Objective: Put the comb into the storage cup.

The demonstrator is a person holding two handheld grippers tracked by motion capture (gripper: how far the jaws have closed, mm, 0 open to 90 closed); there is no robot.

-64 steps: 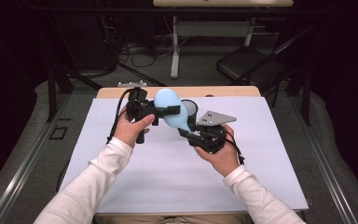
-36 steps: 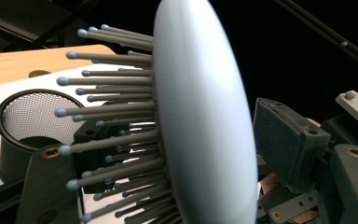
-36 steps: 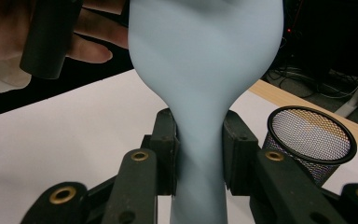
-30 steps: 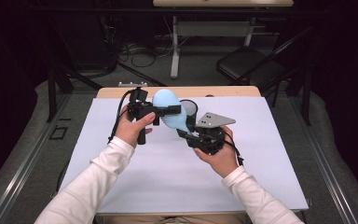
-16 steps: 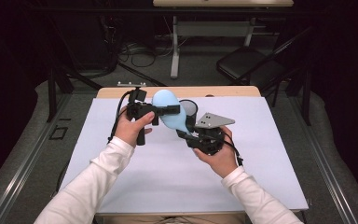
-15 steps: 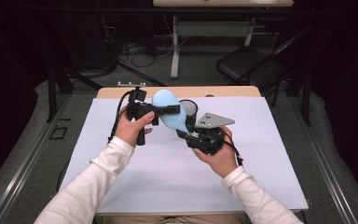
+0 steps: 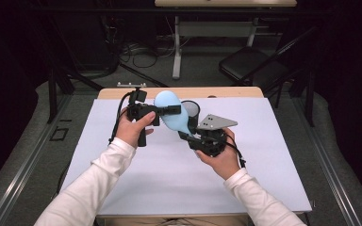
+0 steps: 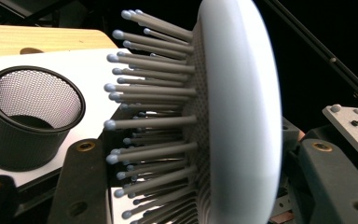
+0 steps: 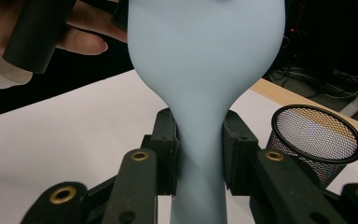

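Note:
A light blue hairbrush [image 7: 166, 101] is held up over the white mat between both hands. My right gripper [image 7: 185, 134] is shut on its narrow handle [image 9: 200, 154], with one pad on each side. My left gripper [image 7: 172, 110] comes in from the left across the brush head. In the left gripper view its jaws have just been closing. One jaw meets the tips of the grey bristles [image 8: 154, 121], and the other sits against the smooth back [image 8: 247, 116].
A black mesh cup [image 7: 192, 109] stands upright on the mat just behind the brush, and it looks empty. The white mat [image 7: 169, 183] covers most of the wooden table [image 7: 118, 92]. A chair and cables lie on the floor beyond.
The left gripper's jaws have drawn in around the brush head. Both hands and the brush stay where they were.

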